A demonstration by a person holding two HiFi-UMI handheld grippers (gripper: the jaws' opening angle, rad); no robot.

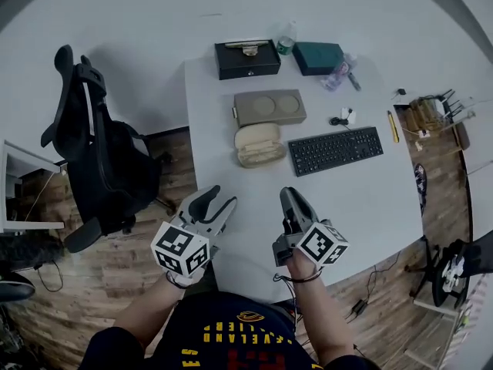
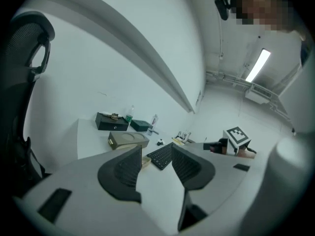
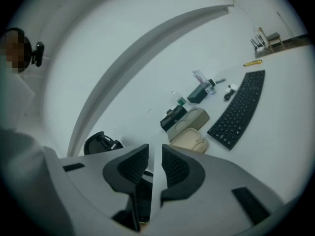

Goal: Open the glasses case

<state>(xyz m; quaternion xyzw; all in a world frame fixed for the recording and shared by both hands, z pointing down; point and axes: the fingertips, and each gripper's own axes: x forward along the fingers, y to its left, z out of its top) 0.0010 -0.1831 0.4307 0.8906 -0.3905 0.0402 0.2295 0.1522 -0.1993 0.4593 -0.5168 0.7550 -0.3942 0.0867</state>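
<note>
The cream glasses case (image 1: 259,145) lies on the white table (image 1: 362,214), left of the keyboard, and its lid looks closed. Both grippers hang over the near table edge, well short of the case. My left gripper (image 1: 219,202) is open with a wide empty gap between its jaws. To its right, my right gripper (image 1: 291,200) has its jaws a narrow gap apart with nothing between them. In the left gripper view, only a sliver of the case (image 2: 146,161) shows between the jaws of the left gripper (image 2: 156,151). The right gripper view has the case (image 3: 189,139) above the right gripper (image 3: 155,154).
A taupe box (image 1: 269,107) sits just behind the case, then a black box (image 1: 246,58) and a teal case (image 1: 317,57) by a bottle. A black keyboard (image 1: 336,150) lies right of the case. An office chair (image 1: 100,160) stands left of the table.
</note>
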